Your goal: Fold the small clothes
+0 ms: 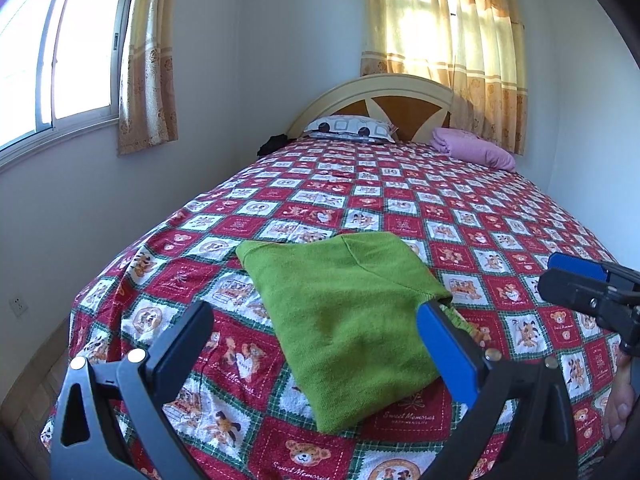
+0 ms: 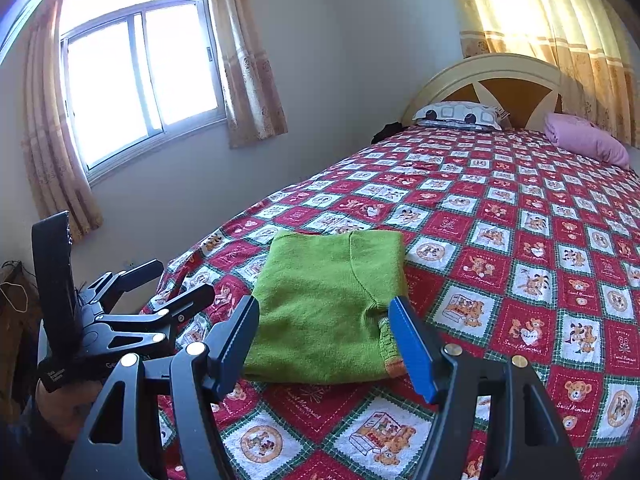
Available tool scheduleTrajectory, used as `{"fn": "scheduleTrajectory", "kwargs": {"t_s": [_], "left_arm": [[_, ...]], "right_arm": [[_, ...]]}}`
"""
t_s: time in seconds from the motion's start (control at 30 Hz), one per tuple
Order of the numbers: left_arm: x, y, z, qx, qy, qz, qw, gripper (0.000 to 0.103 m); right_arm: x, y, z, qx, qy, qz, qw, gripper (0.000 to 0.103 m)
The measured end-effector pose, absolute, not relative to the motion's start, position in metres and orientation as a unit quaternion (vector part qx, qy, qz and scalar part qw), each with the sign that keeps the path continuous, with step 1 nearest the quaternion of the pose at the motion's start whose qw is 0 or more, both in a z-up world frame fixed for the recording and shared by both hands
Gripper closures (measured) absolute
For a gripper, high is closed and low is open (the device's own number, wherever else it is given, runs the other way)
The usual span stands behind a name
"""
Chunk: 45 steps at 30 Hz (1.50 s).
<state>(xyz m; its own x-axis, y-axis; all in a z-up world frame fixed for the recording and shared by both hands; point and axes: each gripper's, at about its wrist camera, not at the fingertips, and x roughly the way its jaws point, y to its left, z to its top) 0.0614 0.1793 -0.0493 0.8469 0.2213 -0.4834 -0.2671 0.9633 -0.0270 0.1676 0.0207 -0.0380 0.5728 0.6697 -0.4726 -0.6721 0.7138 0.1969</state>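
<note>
Two hand-held grippers hover over the near end of a bed (image 1: pixel 400 208), both with jaws standing wide and nothing between the pads. The left hand-held gripper (image 1: pixel 316 340) looks along its fingers at a green knitted garment (image 1: pixel 344 312), which lies folded into a rough rectangle on the red, white and green teddy-bear bedspread (image 2: pixel 520 280). The garment sits flat near the foot of the bed, closer to the window-side edge than to the far side. A ribbed cuff with an orange edge (image 2: pixel 390 354) peeks out from under its nearer right corner.

From the right wrist view, the right hand-held gripper (image 2: pixel 324 344) frames the same garment between its black left finger and blue-padded right finger (image 2: pixel 414 354), without touching the cloth. The left hand-held gripper appears at the lower left of that view, just off the bed's edge.

At the head of the bed a patterned pillow (image 1: pixel 352 128) lies against the arched headboard (image 1: pixel 376 96), and a pink bundle of cloth (image 1: pixel 474 146) rests to its right. Yellow curtains (image 1: pixel 452 40) hang behind the headboard, and a bright window (image 2: pixel 140 84) is on the side wall.
</note>
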Motion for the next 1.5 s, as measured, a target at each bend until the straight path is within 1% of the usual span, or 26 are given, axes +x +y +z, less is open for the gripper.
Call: {"fn": "scheduleTrajectory", "kwargs": {"t_s": [1.13,1.5], "left_arm": [[0.059,0.170,-0.052,-0.047,0.245,0.129,0.960,0.000],[0.061,0.178,-0.048,-0.044,0.248,0.138,0.958,0.000]], "right_arm": [[0.158,0.026,-0.041,0.001,0.253,0.392,0.884,0.035],[0.152,0.028,-0.040,-0.003,0.249,0.398,0.883,0.035]]}}
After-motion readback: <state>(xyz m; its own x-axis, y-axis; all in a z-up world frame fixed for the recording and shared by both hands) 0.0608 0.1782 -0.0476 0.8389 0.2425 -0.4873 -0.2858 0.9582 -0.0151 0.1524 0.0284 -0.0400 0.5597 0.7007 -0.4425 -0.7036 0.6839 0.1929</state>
